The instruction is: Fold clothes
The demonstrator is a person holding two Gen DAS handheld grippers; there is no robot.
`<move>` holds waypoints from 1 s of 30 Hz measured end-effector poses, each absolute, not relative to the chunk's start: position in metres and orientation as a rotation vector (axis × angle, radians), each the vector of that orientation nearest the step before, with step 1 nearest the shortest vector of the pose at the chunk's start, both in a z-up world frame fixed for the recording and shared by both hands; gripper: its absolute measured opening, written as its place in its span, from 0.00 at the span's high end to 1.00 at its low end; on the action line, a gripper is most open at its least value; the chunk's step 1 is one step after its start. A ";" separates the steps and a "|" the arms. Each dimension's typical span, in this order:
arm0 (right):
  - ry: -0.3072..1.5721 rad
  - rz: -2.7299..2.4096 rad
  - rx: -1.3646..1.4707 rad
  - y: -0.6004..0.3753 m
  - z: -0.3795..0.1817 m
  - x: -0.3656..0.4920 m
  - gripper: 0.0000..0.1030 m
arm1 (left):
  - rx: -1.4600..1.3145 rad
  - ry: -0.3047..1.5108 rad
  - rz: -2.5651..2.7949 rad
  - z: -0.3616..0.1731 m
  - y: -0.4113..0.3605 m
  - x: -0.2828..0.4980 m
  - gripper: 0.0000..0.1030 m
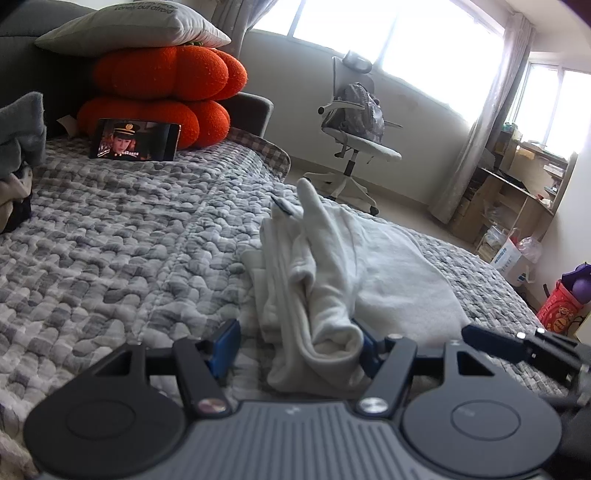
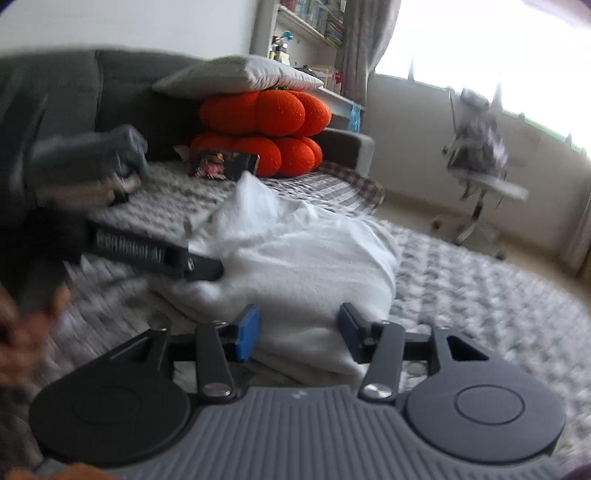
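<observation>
Blue pads line both grippers. The left gripper (image 1: 295, 347) stands wide, a rolled white fold lying between its pads and brushing the right one, not pinched. The right gripper (image 2: 297, 332) is also parted, with the garment's near edge between its pads, though blur hides any contact. One white garment (image 1: 388, 266) lies bunched on the grey quilt (image 1: 110, 240), creased into long ridges with one peak standing up. Beyond sit two orange cushions (image 1: 166, 74), one pillow (image 1: 133, 29), one tablet (image 1: 135, 139) and one chair (image 1: 354, 122).

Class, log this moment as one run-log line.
stage: folding | white garment bunched on bed | left gripper: open | right gripper: open
</observation>
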State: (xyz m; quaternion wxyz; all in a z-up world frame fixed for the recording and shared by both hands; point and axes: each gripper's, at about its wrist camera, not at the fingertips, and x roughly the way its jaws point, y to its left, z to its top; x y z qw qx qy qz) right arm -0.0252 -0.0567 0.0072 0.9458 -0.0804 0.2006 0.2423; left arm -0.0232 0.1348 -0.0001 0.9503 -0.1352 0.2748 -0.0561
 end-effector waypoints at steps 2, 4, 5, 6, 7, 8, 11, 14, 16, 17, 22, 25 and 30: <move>0.421 0.513 -0.098 -0.064 0.019 -0.016 0.48 | -0.276 0.560 -0.116 0.000 0.135 -0.023 0.35; 0.434 0.531 -0.032 -0.071 0.030 -0.006 0.49 | -0.280 0.561 -0.119 -0.001 0.136 -0.022 0.35; 0.440 0.529 -0.028 -0.071 0.034 0.002 0.49 | -0.282 0.562 -0.121 -0.001 0.136 -0.022 0.35; 0.448 0.520 -0.041 -0.069 0.036 0.013 0.49 | -0.284 0.562 -0.121 -0.001 0.137 -0.022 0.35; 0.455 0.511 -0.055 -0.067 0.038 0.024 0.49 | -0.285 0.561 -0.119 -0.001 0.136 -0.022 0.35; 0.477 0.511 -0.052 -0.065 0.037 0.036 0.49 | -0.283 0.560 -0.116 -0.001 0.135 -0.023 0.35; 0.575 0.532 -0.004 -0.062 0.029 0.073 0.48 | -0.278 0.557 -0.111 -0.001 0.134 -0.024 0.35; 0.644 0.561 0.029 -0.060 0.015 0.093 0.47 | -0.280 0.556 -0.111 -0.001 0.134 -0.024 0.36; 0.664 0.574 0.024 -0.056 0.008 0.099 0.47 | -0.280 0.555 -0.110 -0.001 0.135 -0.024 0.36; 0.674 0.576 0.027 -0.056 0.009 0.101 0.47 | -0.279 0.554 -0.109 -0.001 0.134 -0.024 0.36; 0.669 0.593 0.048 -0.064 0.012 0.100 0.48 | -0.280 0.556 -0.112 0.000 0.135 -0.024 0.36; 0.657 0.584 0.073 -0.069 0.022 0.099 0.47 | -0.285 0.557 -0.115 0.000 0.136 -0.024 0.36; 0.657 0.569 0.117 -0.070 0.034 0.121 0.46 | -0.274 0.550 -0.112 0.000 0.134 -0.025 0.36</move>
